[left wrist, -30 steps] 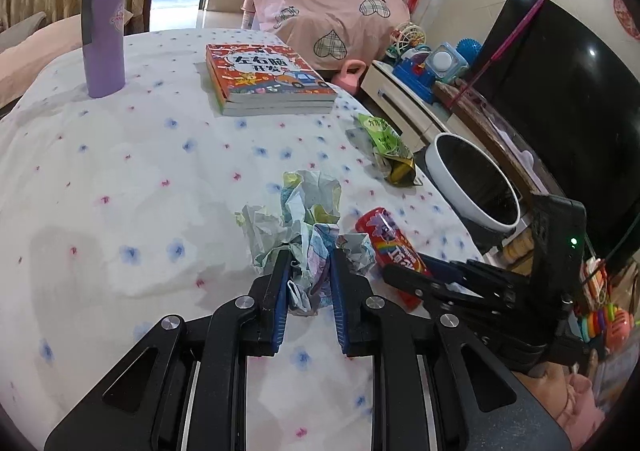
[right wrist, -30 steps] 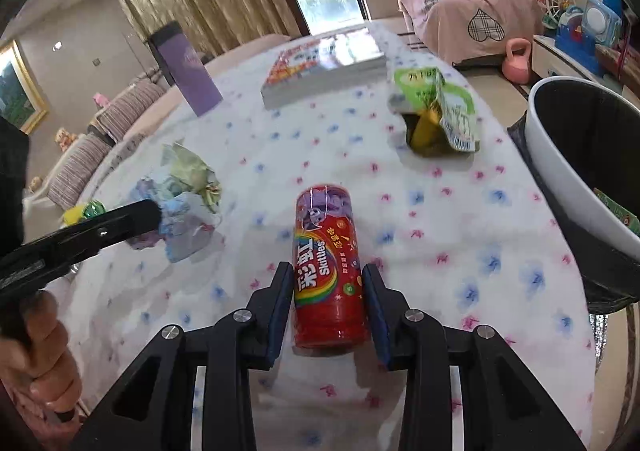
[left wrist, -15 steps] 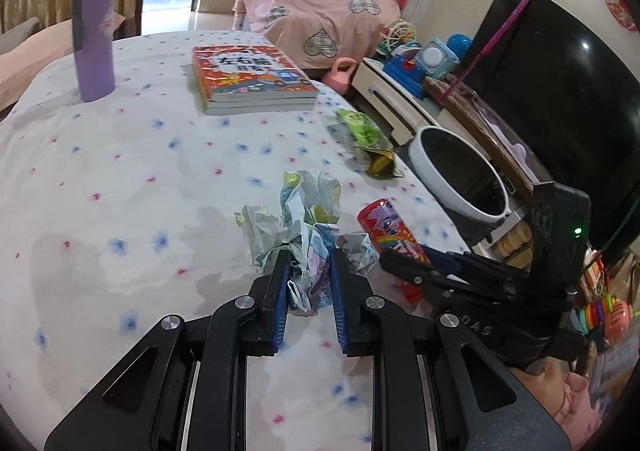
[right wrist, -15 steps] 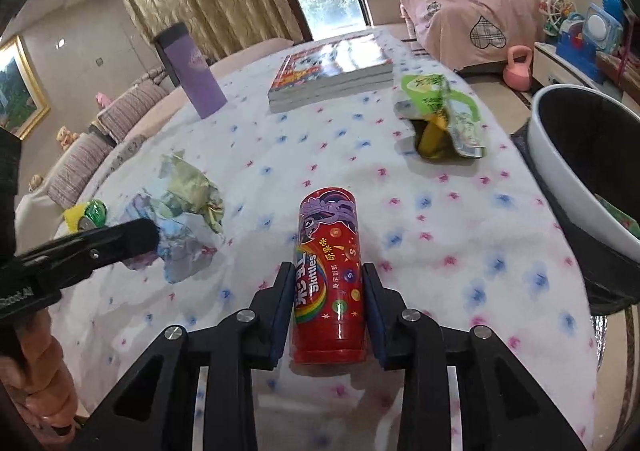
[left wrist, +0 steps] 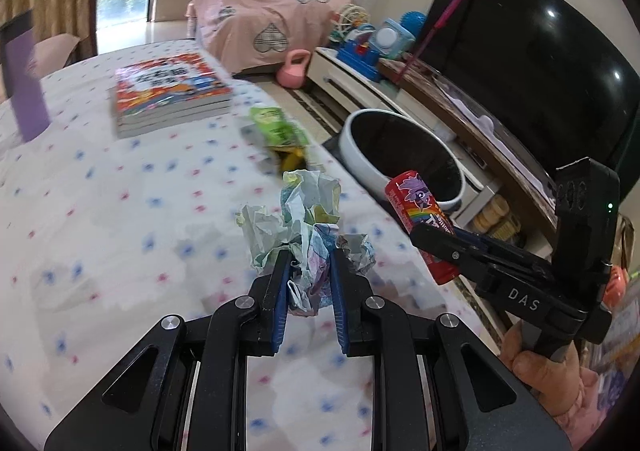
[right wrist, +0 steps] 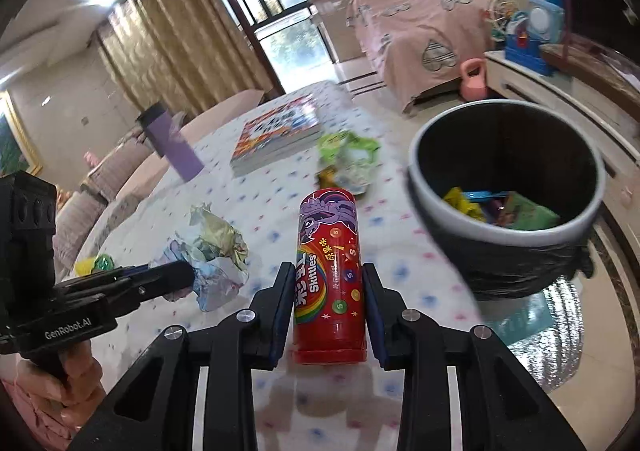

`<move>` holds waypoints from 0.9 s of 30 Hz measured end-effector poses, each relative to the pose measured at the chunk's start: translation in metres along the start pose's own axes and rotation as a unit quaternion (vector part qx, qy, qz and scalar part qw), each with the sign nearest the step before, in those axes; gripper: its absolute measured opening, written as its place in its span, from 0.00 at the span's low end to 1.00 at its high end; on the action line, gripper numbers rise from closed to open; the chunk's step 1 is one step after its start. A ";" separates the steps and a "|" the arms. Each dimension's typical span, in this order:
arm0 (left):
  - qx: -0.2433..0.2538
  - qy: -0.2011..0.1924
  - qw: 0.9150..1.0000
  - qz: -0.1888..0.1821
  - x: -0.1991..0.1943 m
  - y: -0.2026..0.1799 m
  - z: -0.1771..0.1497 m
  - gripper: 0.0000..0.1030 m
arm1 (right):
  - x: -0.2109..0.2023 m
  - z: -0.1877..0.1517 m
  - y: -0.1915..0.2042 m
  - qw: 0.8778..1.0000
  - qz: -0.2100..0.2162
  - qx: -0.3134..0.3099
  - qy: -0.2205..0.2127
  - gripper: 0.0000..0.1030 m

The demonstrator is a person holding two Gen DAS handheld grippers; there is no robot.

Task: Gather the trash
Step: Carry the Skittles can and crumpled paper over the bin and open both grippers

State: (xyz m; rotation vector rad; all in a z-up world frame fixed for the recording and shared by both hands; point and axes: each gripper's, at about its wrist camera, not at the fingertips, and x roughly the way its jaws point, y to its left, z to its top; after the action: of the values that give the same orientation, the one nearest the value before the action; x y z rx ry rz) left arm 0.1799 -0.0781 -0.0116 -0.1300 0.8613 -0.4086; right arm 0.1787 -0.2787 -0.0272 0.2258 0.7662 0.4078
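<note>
Above the flowered tablecloth [left wrist: 120, 211], a crumpled paper wad [left wrist: 308, 235] is clamped between the narrow-set jaws of the left gripper [left wrist: 308, 271]. The red Skittles tube [right wrist: 330, 271] is gripped by the right gripper [right wrist: 326, 283], near the trash bin [right wrist: 440, 207].

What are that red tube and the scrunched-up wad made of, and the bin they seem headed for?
Red tube: probably glossy printed card or plastic; it keeps its round shape and shines. Crumpled wad: printed paper, by its sharp creases and matte look. Bin: likely hard plastic with a smooth pale rim, lined with a thin black plastic bag.
</note>
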 end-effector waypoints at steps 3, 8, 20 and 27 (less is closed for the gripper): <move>0.014 0.003 1.000 -0.005 0.007 -0.015 0.005 0.17 | -0.010 0.003 -0.012 1.000 -0.009 0.008 -0.007 0.32; 0.030 0.009 0.999 -0.008 0.018 -0.035 0.011 0.17 | -0.022 0.007 -0.031 0.999 -0.019 0.020 -0.020 0.32; 0.058 0.017 0.998 -0.010 0.038 -0.067 0.028 0.17 | -0.033 0.016 -0.065 0.998 -0.028 0.044 -0.037 0.32; 0.073 0.013 0.997 -0.009 0.049 -0.086 0.048 0.17 | -0.036 0.029 -0.089 0.997 -0.038 0.056 -0.043 0.32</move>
State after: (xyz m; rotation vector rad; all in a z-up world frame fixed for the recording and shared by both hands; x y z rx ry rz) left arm 0.2190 -0.1792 0.0080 0.0035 0.8527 -0.4891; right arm 0.2001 -0.3758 -0.0148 0.3168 0.7109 0.2817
